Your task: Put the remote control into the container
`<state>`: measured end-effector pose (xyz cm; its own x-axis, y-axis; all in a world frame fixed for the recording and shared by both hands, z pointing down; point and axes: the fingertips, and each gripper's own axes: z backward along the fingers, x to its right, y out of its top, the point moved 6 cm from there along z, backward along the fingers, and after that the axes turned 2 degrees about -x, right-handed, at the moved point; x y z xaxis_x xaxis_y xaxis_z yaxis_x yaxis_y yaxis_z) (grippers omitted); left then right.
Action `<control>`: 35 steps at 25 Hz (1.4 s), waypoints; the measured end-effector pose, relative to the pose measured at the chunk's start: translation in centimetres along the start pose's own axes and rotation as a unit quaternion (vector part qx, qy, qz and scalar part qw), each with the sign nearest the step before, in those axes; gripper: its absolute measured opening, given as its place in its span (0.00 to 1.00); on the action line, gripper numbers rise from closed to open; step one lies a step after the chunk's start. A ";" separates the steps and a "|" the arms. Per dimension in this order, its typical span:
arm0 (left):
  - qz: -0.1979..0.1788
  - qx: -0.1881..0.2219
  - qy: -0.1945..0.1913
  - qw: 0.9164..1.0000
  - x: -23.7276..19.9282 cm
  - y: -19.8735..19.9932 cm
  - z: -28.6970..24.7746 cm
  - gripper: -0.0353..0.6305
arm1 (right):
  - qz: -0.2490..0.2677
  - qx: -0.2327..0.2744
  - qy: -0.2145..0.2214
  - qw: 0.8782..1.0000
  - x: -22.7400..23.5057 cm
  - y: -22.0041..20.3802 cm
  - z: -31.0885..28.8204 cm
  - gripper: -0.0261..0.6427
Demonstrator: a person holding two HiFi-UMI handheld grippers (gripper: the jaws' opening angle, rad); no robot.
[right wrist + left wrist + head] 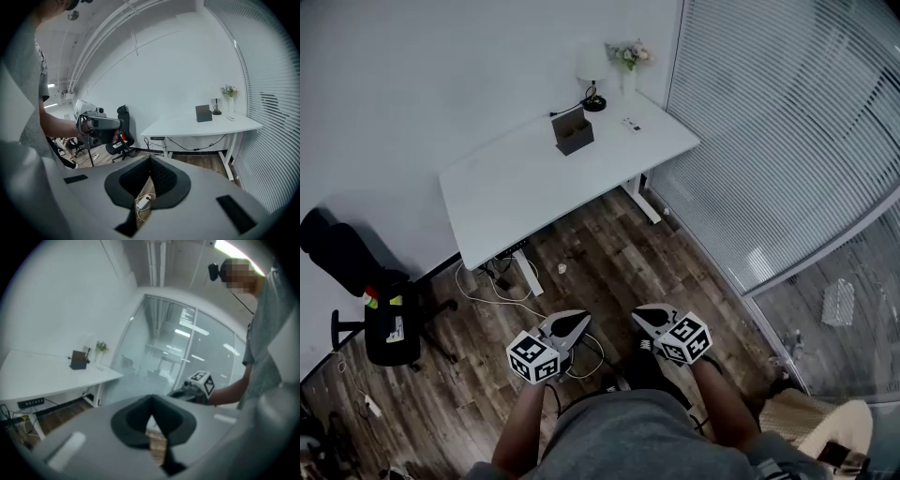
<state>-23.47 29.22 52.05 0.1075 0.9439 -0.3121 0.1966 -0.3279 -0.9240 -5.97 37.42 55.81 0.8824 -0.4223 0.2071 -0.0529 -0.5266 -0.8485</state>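
While held low over dark wood-plank floor (619,248), well apart from everything on the desk, entered as follows:

1. Left gripper (572,325): grey moulded shell, black pads tapering to a point, white cube with black square markers behind the jaws; jaws closed tip to tip, nothing between, touching nothing
2. Right gripper (645,319): same shell and marker cube, black pads finely ribbed; jaws clenched tip to tip, empty, touching nothing
3. Desk (516,187): smooth white top, roughly rectangular, on white legs, set against plain white wall
4. Container (574,136): dark, matt, box-shaped, upright on desk top toward far end
5. Remote control (630,123): small, pale, flat oblong; lying on desk top to the right of container in head view, apart from it, not inside; too small for finer detail
6. Lamp (591,66): white shade over round dark base, just behind container
7. Flowers (630,54): pale blooms in slim white vase, at far corner of desk
8. Office chair (389,323): black, padded, on a wheeled base, left of desk
9. Cable (502,286): white, loosely looped on floor under desk
10. Blinds (769,122): pale horizontal slats across curved glass wall at right
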 end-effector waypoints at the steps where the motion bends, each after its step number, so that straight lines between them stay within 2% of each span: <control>1: -0.001 -0.001 0.000 1.000 -0.1 0.1 -0.3 0.05 | 0.001 0.003 0.004 1.000 0.2 0.3 -0.2 0.06; 9: -0.008 -0.011 0.016 1.000 -1.6 1.7 -3.5 0.05 | 0.009 0.000 0.022 1.000 4.6 1.7 -1.5 0.06; 14: -0.001 -0.003 0.053 0.999 -3.4 2.9 -4.8 0.05 | 0.027 -0.033 0.032 0.999 8.0 1.1 -2.4 0.06; 23: 0.006 0.010 0.107 0.994 -4.6 5.9 -9.5 0.05 | 0.035 -0.052 0.073 0.995 14.2 2.4 -2.0 0.06; 28: 0.010 0.008 0.118 0.993 -5.0 6.8 -12.8 0.05 | 0.030 -0.065 0.095 0.993 18.1 2.3 -1.8 0.06; 35: 0.007 0.002 0.116 0.993 -5.6 7.8 -16.4 0.05 | 0.012 -0.066 0.092 0.994 22.2 1.3 -1.1 0.06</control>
<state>-6.53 20.71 50.22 0.3315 0.9049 -0.2668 0.1888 -0.3407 -0.9210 13.00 26.54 59.84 0.7806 -0.5576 0.2824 -0.1451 -0.6012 -0.7858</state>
